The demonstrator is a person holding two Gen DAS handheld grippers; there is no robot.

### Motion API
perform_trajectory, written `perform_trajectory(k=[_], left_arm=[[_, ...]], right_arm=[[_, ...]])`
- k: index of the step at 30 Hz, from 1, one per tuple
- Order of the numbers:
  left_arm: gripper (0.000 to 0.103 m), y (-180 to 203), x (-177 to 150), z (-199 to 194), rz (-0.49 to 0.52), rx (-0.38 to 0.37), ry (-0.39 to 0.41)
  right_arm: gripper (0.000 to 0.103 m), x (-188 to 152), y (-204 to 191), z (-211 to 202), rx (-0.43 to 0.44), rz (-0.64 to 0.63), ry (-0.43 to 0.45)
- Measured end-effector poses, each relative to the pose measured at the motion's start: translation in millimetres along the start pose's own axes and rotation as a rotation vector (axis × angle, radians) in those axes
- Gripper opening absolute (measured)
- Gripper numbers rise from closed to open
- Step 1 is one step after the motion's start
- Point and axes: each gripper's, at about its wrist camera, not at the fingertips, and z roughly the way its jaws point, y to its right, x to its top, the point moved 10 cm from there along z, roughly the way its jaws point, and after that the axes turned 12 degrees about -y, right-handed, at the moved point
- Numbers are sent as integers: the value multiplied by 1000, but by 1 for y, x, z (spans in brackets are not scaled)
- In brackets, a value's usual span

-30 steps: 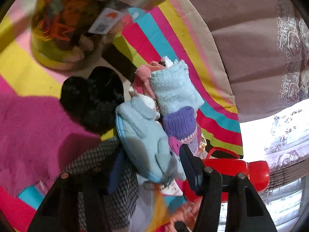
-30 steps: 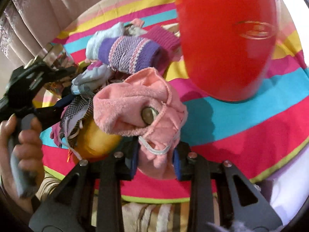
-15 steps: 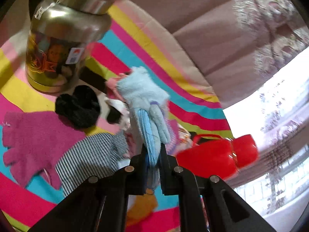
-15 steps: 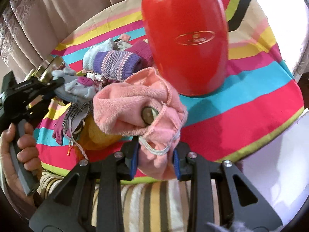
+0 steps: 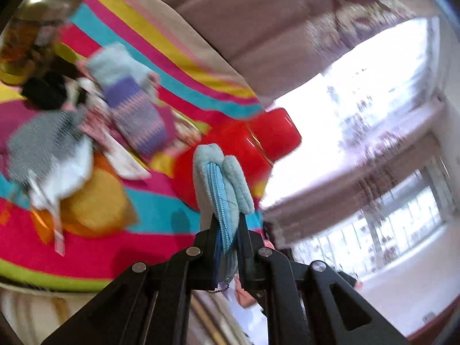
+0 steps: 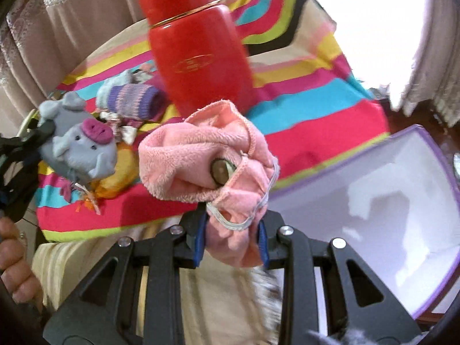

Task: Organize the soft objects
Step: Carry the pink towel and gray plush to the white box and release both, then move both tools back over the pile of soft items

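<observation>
While your left gripper (image 5: 227, 238) clamped the blue pig pouch (image 5: 222, 184) and your right gripper (image 6: 231, 244) gripped the pink towel (image 6: 201, 161), you were mid-carry; next likely called for release into the white box (image 6: 402, 189).

Pink towel bundle (image 6: 207, 161) – clamped, lifted; blue plush pig pouch (image 5: 221, 189) – clamped, zipper edge-on.

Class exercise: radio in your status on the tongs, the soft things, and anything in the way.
Left tongs shut on blue plush purse. Right tongs shut on pink cloth. White box open beside right tongs. Red flask standing nearby.
</observation>
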Motion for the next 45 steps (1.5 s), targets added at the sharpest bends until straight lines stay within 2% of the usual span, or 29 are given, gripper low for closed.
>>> perform_trajectory(k=[6,12,16,18,19,20,21,22,23,27,30,36,40,45], left_arm=[[9,49,-45,41,75,-50,-122],[9,85,-88,79,150,-51,-235],[10,101,-113,102,185,-52,-312],[14,108,-129,112,195,-59,-365],[23,109,-136,116,192,-66,-396],[38,109,-144,118,189,-70,-417],[47,109,-148,119,185,-70,-430],[56,108,-148,119,187,-63,-427],[58,108,-147,118,193,-55,-418],[59,104,-143,109,199,-44,-389],[59,101,-132,99,216,-10,-346],[59,90,-106,78,246,68,-251],[59,76,-89,60,247,113,-188],[59,55,-64,29,217,155,-103]], right_arm=[[34,-11,59,-28,-142,57,48],[39,-20,110,-58,-274,120,96],[50,-26,133,-74,-330,161,123],[59,-26,141,-80,-354,179,137],[67,-26,146,-84,-373,189,150],[72,-26,149,-86,-387,192,161],[73,-25,151,-88,-402,192,173],[76,-24,153,-91,-420,192,184],[80,-23,155,-91,-436,191,190],[82,-19,157,-95,-442,171,235],[83,-16,144,-98,-381,118,287],[83,-15,118,-100,-303,80,293],[83,-16,86,-105,-189,44,291],[83,-11,46,-99,-175,-56,278]])
